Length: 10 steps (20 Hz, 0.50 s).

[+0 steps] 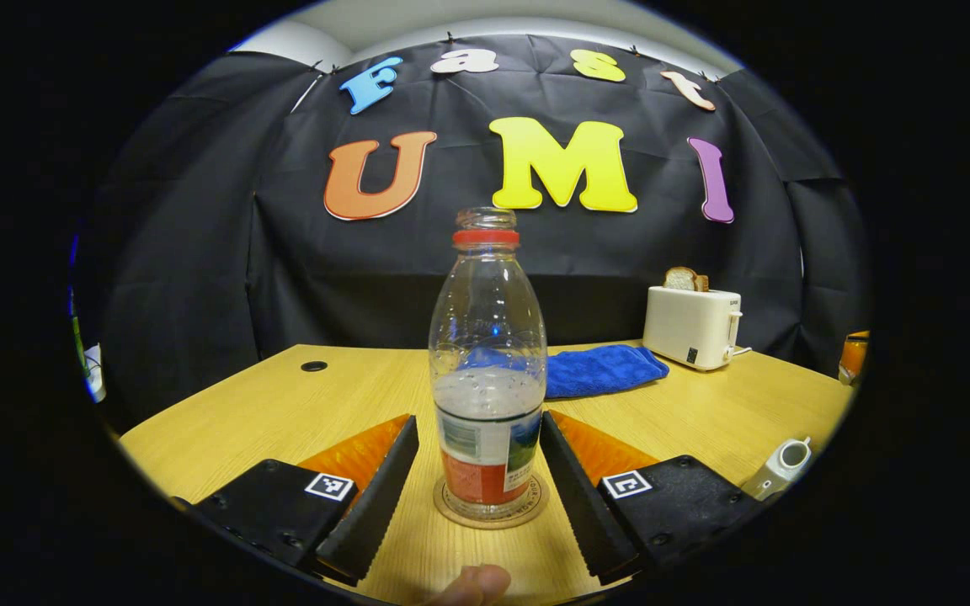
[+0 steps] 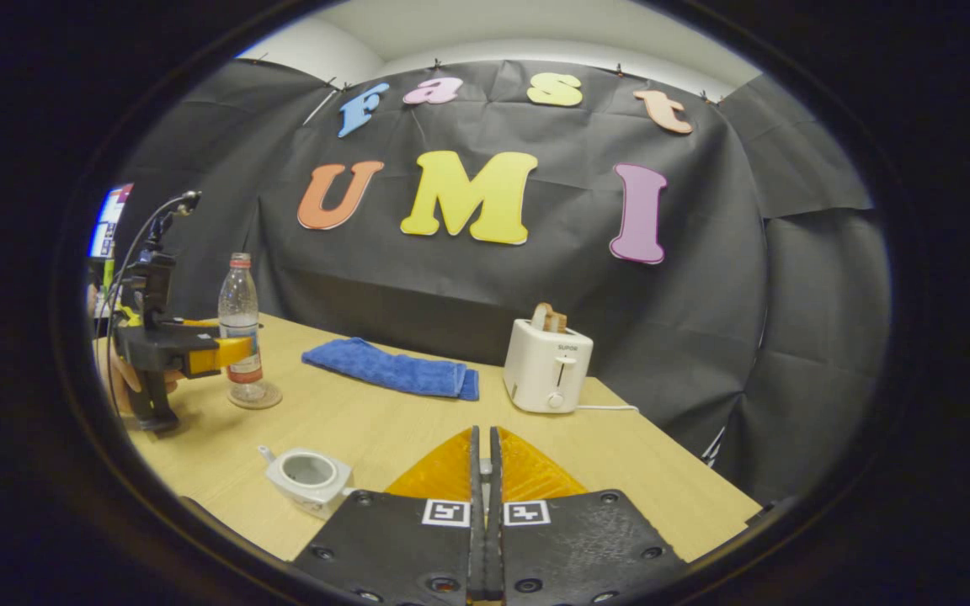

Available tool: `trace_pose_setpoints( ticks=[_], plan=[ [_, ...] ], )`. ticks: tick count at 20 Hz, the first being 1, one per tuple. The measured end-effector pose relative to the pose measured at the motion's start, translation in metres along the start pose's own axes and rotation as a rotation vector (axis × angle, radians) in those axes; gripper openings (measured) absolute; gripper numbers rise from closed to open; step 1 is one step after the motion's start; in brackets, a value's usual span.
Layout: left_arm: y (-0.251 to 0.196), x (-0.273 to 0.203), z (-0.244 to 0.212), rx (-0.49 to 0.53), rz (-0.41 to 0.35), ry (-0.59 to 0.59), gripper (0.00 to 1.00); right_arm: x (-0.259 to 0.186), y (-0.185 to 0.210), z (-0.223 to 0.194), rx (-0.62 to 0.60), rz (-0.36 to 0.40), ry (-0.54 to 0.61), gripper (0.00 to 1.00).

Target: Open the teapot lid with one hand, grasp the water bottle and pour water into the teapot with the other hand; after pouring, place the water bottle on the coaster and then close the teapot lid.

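— How far along was the task judged to be?
— The water bottle [image 1: 487, 370] was seen upright on the coaster [image 1: 490, 509], between the spread fingers of the left gripper [image 1: 478, 471], untouched. Right of the bottle, the teapot [image 2: 308, 478] was lidless; closing remained. The right gripper [image 2: 482, 471] was pressed closed.

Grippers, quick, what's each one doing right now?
Left gripper: open, fingers either side of the clear plastic water bottle, not gripping.
Right gripper: closed, holding nothing.
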<state>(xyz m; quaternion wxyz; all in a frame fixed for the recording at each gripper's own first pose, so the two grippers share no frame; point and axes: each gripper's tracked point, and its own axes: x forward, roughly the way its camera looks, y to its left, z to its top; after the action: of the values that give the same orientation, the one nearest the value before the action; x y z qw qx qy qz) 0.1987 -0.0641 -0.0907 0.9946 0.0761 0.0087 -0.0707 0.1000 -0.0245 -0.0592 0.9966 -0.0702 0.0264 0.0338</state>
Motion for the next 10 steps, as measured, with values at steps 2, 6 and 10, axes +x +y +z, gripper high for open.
trace_pose_setpoints(
  ticks=[2, 6, 10],
  plan=[
    [0.0, -0.024, -0.006, -0.014, -0.006, 0.005, 0.92, -0.002, 0.01, 0.002, 0.009, 0.02, -0.004, 0.0],
    [0.024, -0.076, 0.012, -0.006, 0.095, -0.031, 0.92, -0.006, 0.035, 0.0, 0.007, 0.087, -0.004, 0.0],
    [0.02, -0.123, 0.044, -0.015, 0.101, -0.053, 0.91, -0.009, 0.06, -0.007, 0.042, 0.173, 0.01, 0.0]
  ],
)
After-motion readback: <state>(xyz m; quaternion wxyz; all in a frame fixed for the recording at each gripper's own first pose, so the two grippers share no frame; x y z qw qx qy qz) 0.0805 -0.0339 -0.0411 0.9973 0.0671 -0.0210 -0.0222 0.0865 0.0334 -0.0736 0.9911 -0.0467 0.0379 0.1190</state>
